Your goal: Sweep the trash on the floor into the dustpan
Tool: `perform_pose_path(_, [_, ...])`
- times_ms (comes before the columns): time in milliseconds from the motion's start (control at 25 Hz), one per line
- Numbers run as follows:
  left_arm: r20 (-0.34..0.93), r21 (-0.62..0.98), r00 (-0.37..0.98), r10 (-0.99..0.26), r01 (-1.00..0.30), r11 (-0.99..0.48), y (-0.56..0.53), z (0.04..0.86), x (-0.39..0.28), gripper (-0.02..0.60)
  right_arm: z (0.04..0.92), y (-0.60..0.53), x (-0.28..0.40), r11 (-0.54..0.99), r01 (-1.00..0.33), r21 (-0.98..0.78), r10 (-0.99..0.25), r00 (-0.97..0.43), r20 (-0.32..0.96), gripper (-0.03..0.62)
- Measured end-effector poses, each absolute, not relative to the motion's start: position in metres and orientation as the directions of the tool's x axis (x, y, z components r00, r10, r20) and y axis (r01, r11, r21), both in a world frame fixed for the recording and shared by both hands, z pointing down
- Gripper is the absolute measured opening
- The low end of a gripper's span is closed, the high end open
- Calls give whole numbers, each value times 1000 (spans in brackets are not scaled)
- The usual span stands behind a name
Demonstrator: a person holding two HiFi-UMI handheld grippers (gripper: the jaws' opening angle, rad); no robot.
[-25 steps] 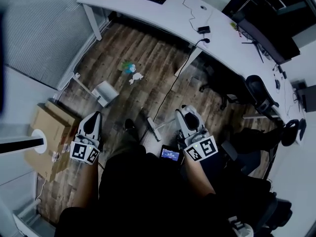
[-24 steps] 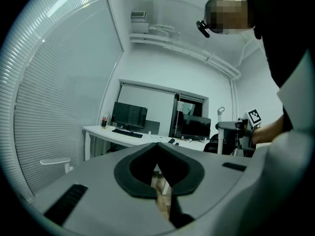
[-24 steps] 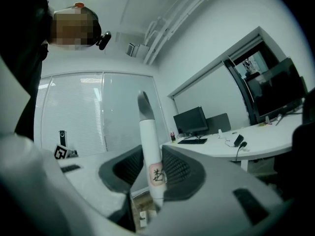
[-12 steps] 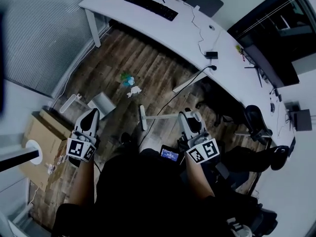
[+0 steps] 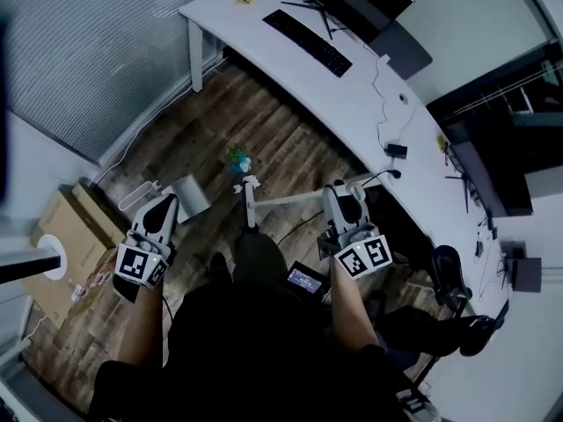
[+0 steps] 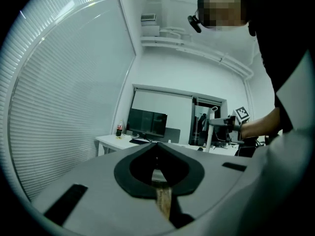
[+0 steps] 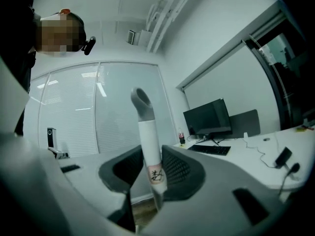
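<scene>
The grey left tongs (image 6: pixel 157 151) point level, their black-padded jaws pressed together with nothing held. A thin slit beneath them shows brown wood floor (image 6: pixel 164 203). Ahead, a long white surface (image 6: pixel 110 140) carries a dark flat monitor (image 6: pixel 146 123) and a small red-labelled bottle (image 6: pixel 119 131). Pale slatted window blinds (image 6: pixel 64 107) fill the left. At right, the right tongs (image 6: pixel 219 123) clasp a white upright pole (image 6: pixel 208 137).

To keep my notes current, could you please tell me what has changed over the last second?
The right gripper, shut on the white long-handled broom, has swung its head forward across the wooden floor, up beside the blue-green and white trash scraps. The person has stepped closer too. Unchanged: the left gripper stays shut and empty, and the white plastic dustpan lies untouched.
</scene>
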State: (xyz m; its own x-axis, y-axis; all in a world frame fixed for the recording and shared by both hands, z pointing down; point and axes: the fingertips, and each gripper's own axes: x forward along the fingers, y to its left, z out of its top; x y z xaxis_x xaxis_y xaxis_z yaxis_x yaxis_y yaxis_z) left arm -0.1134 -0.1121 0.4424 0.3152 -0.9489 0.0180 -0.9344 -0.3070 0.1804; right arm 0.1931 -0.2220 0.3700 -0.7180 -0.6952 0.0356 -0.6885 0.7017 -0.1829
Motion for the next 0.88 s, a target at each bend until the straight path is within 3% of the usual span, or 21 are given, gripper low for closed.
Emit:
perform_pose_path(320, [97,129,172,-980,-979,-159,-145,451,-153,0,393,-317,155,771,-586,-250,-588,-805,74,114])
perform_pose_path(480, [175,52,133,-975,-991,-126,-166,454,-169,39,403,-361,142,805,-523,-281,-520,-849,91,115])
perform_pose_path(680, [382,-89,135,-914,-979,-181,-171,479,-183,111,420,-404,145,850,-430,-304,-409,-903,133,115])
perform_pose_path(880, [628,-151,144,-764,-942,-301,-161,520,-204,170,428,-449,148,873,-390,-295,-359,-921,154,117])
